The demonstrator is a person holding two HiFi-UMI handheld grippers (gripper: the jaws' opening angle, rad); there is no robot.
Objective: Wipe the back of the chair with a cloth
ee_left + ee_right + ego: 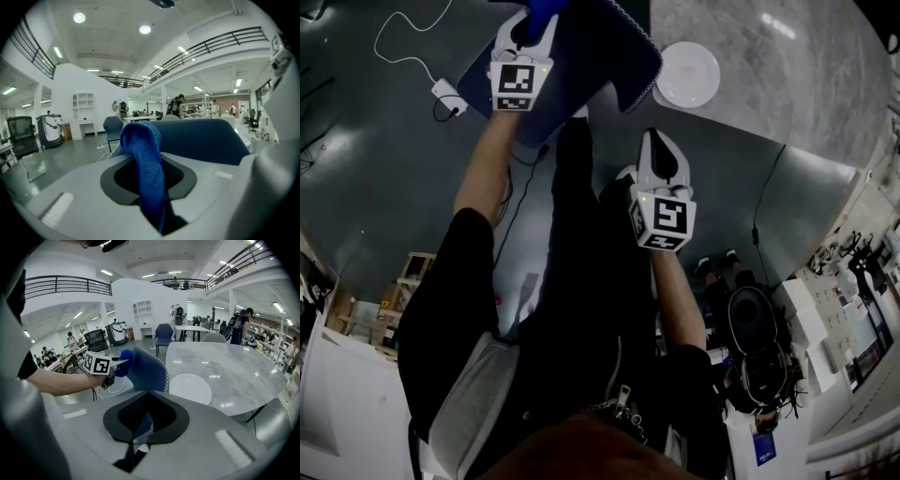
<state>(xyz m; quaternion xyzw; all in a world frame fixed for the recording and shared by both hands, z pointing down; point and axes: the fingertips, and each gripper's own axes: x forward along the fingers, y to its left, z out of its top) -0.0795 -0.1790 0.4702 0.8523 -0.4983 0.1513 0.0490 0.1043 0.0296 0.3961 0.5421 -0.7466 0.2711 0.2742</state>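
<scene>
Evidently the wiping is at its start or in its early strokes. The cloth (146, 161) is at the top edge of the chair (581, 56), against the backrest. No picture shows a mark or sheen that would say which part has been gone over. By my reading most of the back is left to do: the face below the top edge, and the side of the chair away from the cloth.

The left gripper (532, 23) is clamped on the cloth. In its own view the blue fabric rises from between the jaws in a folded loop that leans toward the chair, whose back fills the space just behind it. Whether the loop presses on the upholstery or only hangs at its edge I cannot tell from here — the head view puts it right at the chair's top corner.

The right gripper (655, 142) hangs back from the chair, on the person's side of it and touching nothing. Its jaws are drawn nearly together, with only a sliver between them, and through it shows the chair's stitched edge — nothing is pinched there.
</scene>
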